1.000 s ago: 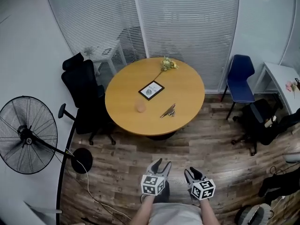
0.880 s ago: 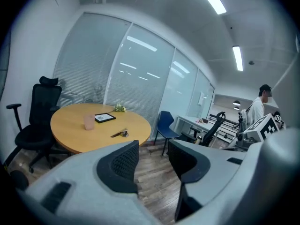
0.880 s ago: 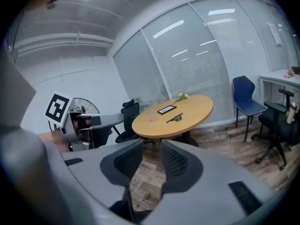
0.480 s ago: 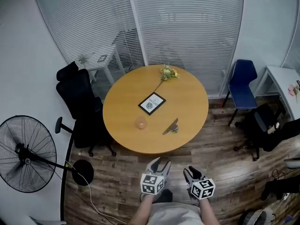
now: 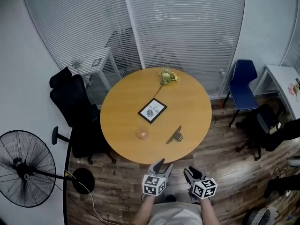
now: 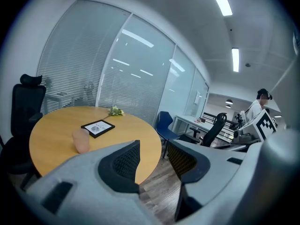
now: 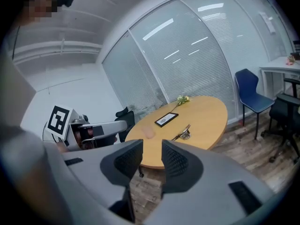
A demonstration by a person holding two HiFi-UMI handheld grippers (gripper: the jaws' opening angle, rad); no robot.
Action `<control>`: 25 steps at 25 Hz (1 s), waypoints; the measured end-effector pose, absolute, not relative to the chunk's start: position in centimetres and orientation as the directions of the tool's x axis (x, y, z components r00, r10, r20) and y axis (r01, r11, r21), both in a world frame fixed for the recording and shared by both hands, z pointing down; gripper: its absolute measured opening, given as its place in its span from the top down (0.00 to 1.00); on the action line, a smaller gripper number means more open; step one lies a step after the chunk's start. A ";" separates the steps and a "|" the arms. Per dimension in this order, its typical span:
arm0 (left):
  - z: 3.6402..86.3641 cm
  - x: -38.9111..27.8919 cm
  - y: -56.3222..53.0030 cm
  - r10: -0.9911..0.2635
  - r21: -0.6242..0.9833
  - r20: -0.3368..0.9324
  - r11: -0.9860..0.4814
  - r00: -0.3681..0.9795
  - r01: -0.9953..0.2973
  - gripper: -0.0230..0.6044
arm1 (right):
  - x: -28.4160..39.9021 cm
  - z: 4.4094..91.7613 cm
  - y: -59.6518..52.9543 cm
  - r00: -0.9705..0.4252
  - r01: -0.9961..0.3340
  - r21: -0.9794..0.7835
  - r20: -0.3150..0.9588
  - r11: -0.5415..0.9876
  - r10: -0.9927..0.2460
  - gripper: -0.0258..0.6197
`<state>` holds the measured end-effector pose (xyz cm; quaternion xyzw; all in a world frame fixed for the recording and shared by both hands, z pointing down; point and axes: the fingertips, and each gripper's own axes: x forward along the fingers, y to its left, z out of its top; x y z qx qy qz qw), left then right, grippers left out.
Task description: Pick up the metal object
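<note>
**Head view plus both tool views.** You stood back from the round tabletop [image 5: 122, 102], w/ both tools held low in front of your body over the wood floor [image 5: 220, 149], well apart from the tabletop. Your left tool [image 6: 152, 156] had its jaws apart w/ nothing btwn them; only the tabletop edge & floor showed through the gap. Your right tool [image 7: 152, 156] also had its jaws apart, by a narrower gap, & was likewise empty. The metal object [image 5: 175, 135] lay flat on the tabletop near the edge closest to you, toward your right; neither tool touched it. A pinkish cylindrical item [image 5: 142, 133] sat to its left, apart from it, & a black-framed card [image 5: 153, 110] lay further in, near the centre. A flower sprig [image 5: 168, 76] lay at the far edge, by the blinds. Around the tabletop: a black office chair [image 5: 70, 102] at left, a blue chair [image 5: 243, 83] at right, a standing fan [image 5: 26, 170] at lower left. In the right tool view the metal object appeared just above the jaw tips, on the tabletop beyond.
</note>
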<state>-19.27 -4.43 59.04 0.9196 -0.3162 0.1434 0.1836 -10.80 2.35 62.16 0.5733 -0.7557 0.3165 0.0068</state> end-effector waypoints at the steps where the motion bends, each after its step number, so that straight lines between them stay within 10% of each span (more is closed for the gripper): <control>1: 59.2 -19.4 -4.9 -0.523 0.245 0.382 -0.738 0.762 -0.629 0.69 | -11.0 62.4 1.9 -0.337 -0.871 -0.472 0.374 0.135 -0.864 0.78; 25: 60.0 -20.0 -10.0 -0.470 0.269 0.365 -0.773 0.804 -0.574 0.69 | -10.4 63.6 -2.9 -0.256 -0.882 -0.470 0.393 0.046 -0.883 0.78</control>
